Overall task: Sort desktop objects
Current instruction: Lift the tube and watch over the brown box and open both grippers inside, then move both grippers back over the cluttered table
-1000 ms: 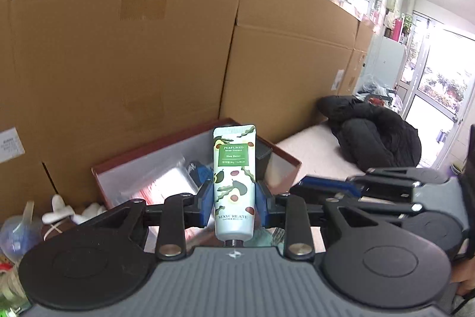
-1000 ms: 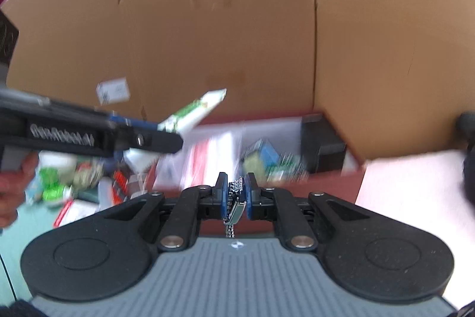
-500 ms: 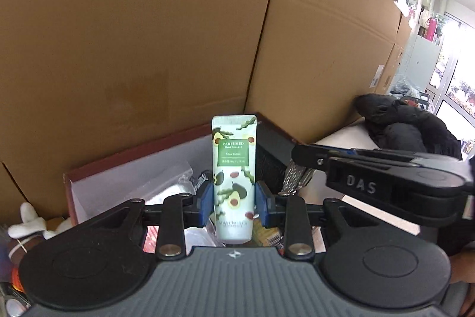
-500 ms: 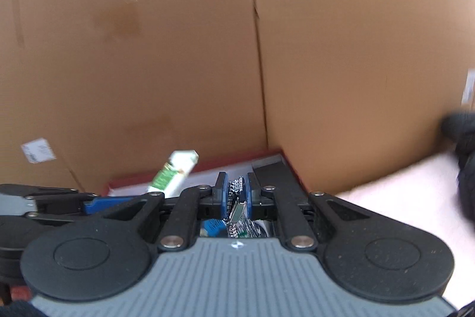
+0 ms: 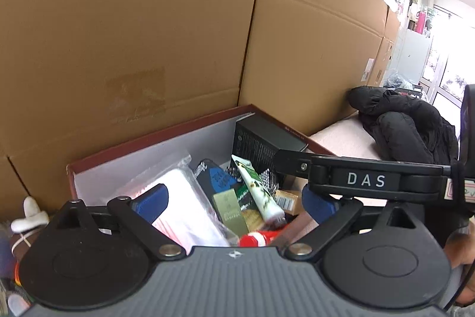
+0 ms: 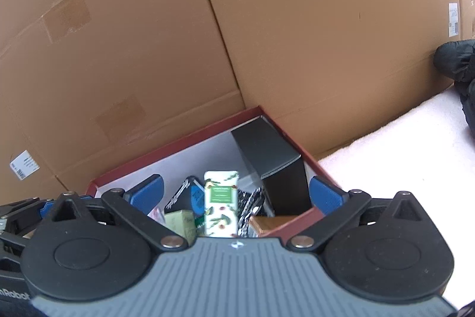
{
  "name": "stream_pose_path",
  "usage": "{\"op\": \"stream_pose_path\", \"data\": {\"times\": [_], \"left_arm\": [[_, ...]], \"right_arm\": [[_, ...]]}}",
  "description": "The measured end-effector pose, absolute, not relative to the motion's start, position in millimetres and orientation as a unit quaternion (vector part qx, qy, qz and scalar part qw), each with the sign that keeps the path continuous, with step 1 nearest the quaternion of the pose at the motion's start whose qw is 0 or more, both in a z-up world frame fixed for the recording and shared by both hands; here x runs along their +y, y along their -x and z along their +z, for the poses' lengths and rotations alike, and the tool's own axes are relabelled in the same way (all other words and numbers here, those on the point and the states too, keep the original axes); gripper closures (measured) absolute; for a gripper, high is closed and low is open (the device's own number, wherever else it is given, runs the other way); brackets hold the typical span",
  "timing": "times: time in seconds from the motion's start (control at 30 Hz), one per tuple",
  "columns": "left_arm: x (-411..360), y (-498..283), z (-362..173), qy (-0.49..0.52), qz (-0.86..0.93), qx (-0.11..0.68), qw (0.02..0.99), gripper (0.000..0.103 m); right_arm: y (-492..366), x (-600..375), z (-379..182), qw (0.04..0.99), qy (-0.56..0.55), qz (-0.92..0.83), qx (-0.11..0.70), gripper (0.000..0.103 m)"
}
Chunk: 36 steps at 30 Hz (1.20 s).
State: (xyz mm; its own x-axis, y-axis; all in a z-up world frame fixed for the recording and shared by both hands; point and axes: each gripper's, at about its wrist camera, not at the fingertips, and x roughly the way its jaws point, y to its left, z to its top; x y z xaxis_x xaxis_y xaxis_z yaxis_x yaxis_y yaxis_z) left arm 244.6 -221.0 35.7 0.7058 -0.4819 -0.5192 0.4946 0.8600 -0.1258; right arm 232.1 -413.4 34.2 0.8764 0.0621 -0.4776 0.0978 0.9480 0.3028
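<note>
A red box with a white inside (image 5: 154, 138) stands against the cardboard wall and also shows in the right wrist view (image 6: 178, 156). The white and green hand cream tube (image 5: 258, 189) lies inside it on other items and also shows in the right wrist view (image 6: 221, 204). A silvery chain item (image 6: 249, 204) lies beside the tube. My left gripper (image 5: 234, 201) is open and empty above the box. My right gripper (image 6: 236, 193) is open and empty above the box; its side crosses the left wrist view (image 5: 356, 177).
The box holds a black carton (image 5: 261, 141), a plastic-wrapped pack (image 5: 181, 204), a blue-and-black packet (image 5: 213, 177), a gold box (image 5: 230, 207) and a red-capped item (image 5: 258, 238). Large cardboard boxes (image 5: 148, 34) rise behind. A black jacket (image 5: 406, 124) lies right on a pale surface (image 6: 400, 144).
Both grippers opened. The hand cream tube dropped from my left gripper into the box, and the chain item dropped from my right gripper into the box.
</note>
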Motion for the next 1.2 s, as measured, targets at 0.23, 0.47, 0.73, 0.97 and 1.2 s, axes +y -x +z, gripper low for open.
{"op": "stream_pose_path", "data": {"times": [0.23, 0.47, 0.73, 0.97, 1.2], "left_arm": [[-206.1, -224.1, 39.0, -0.01, -0.251, 0.286, 0.925, 0.003], [-172.3, -168.1, 52.6, 0.006, -0.253, 0.289, 0.923, 0.003], [-100.4, -83.2, 42.8, 0.032, -0.229, 0.276, 0.933, 0.003], [-40.1, -50.2, -5.5, 0.039, -0.174, 0.287, 0.941, 0.004], [1.1, -56.7, -35.0, 0.062, -0.122, 0.311, 0.94, 0.007]], "right_arm": [[-211.5, -402.4, 42.7, 0.948, -0.156, -0.028, 0.275, 0.002], [-162.0, -377.3, 63.2, 0.939, -0.188, 0.011, 0.287, 0.002], [-94.5, -338.1, 71.8, 0.923, -0.213, 0.089, 0.307, 0.002], [-70.6, -288.0, 28.0, 0.923, -0.17, 0.118, 0.324, 0.002], [-91.9, -233.1, -29.1, 0.912, -0.118, 0.103, 0.379, 0.009]]}}
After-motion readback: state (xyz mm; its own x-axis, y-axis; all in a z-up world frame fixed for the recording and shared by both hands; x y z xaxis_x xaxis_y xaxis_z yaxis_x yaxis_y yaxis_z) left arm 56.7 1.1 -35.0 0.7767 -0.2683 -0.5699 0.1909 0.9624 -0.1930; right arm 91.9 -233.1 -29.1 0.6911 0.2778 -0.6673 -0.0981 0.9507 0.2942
